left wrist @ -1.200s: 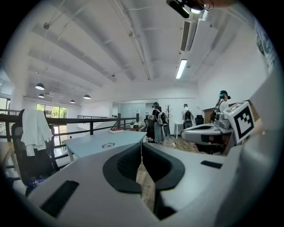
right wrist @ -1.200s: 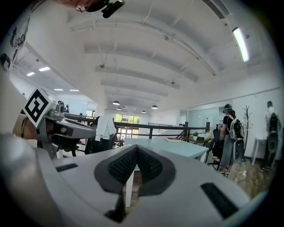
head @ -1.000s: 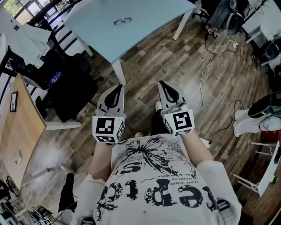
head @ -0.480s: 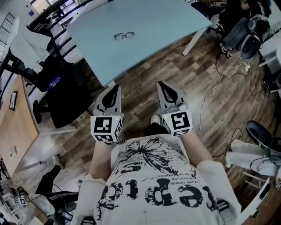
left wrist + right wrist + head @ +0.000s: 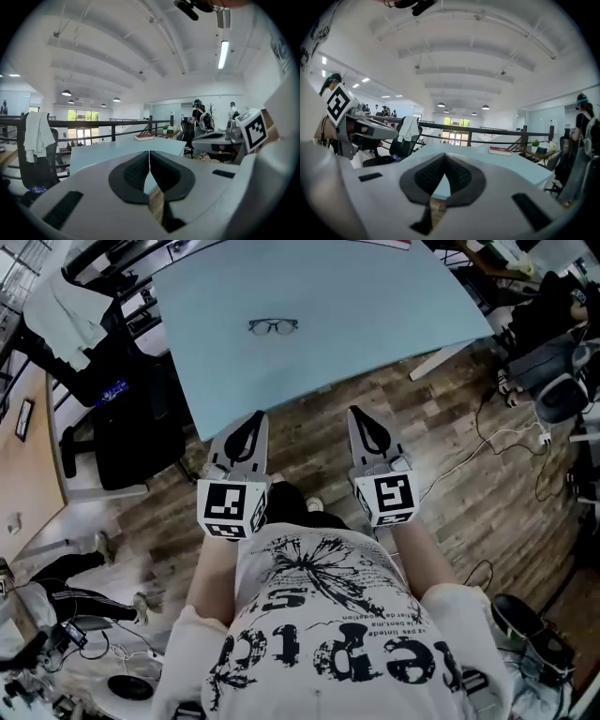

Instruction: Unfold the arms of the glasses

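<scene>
Pale blue rectangular tabletop [image 5: 375, 315] ahead of both jaws, with thin dark-framed glasses [image 5: 273, 326] on it. Light grey left gripper [image 5: 253, 420] and right gripper [image 5: 360, 416]: black ribbed pads, cubes with black-and-white square markers. Brown wood-plank floor [image 5: 450, 427] beneath the jaws.

Glasses [image 5: 273, 326] on table [image 5: 375, 324], both grippers short of its edge

One pair of glasses [image 5: 273, 326] and one pale blue table [image 5: 375, 315], ahead of the jaws. Two grippers: left gripper [image 5: 254, 418], right gripper [image 5: 358, 414]. One red book [image 5: 144, 137], far beyond the jaws.
</scene>
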